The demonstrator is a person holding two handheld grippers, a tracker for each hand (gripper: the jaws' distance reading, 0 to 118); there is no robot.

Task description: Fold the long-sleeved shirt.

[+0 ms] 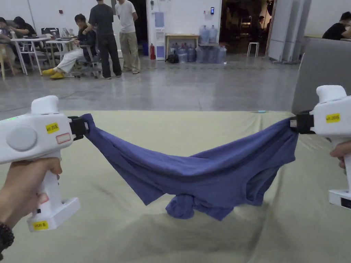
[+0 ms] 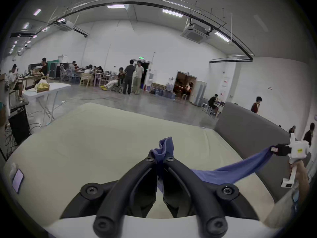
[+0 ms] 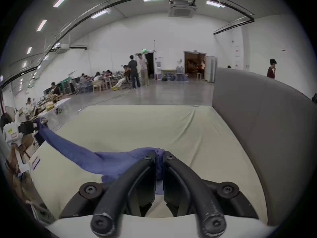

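Observation:
A blue-purple long-sleeved shirt (image 1: pixel 202 171) hangs stretched between my two grippers above a pale green sheet-covered bed (image 1: pixel 171 130). Its middle sags, and a bunched sleeve (image 1: pixel 181 205) dangles down to the sheet. My left gripper (image 1: pixel 85 126) is shut on the shirt's left end. A tuft of cloth (image 2: pixel 165 145) sticks out past its jaw tips (image 2: pixel 159 159). My right gripper (image 1: pixel 294 123) is shut on the shirt's right end, with cloth (image 3: pixel 120 161) trailing off to the left from its tips (image 3: pixel 159 157).
A grey padded headboard (image 1: pixel 322 75) stands along the bed's right side. A phone (image 2: pixel 17 180) lies on the bed's near left corner. Beyond the far bed edge is open concrete floor (image 1: pixel 192 85), with people, tables (image 1: pixel 31 42) and water bottles (image 1: pixel 205 51) at the back wall.

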